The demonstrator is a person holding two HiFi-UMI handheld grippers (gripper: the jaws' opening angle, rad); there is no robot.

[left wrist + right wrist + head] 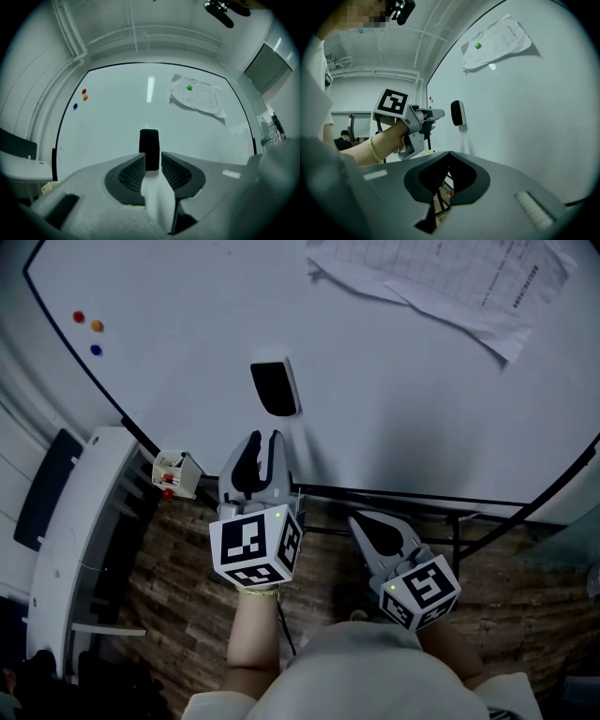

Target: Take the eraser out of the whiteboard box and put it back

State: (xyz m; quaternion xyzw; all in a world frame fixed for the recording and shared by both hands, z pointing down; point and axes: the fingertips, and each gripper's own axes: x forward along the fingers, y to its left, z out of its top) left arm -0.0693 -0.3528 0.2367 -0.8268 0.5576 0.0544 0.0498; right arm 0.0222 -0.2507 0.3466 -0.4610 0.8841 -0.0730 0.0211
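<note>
The black eraser [275,387] sticks upright on the whiteboard [403,399], its white back against the board. My left gripper [262,439] points at it from just below, jaws narrowly apart, open and empty. In the left gripper view the eraser [149,147] stands straight ahead of the gripper [151,157]. The right gripper view shows a small gap between the left gripper [438,113] and the eraser [458,112]. A small white whiteboard box [175,472] with red items hangs at the board's lower left edge. My right gripper [367,521] hangs back below the board, shut and empty.
A crumpled printed sheet [441,282] is pinned at the board's upper right by a green magnet [189,87]. Three coloured magnets [89,326] sit at the upper left. The black stand frame [450,521] runs under the board; a white ledge [75,521] lies left.
</note>
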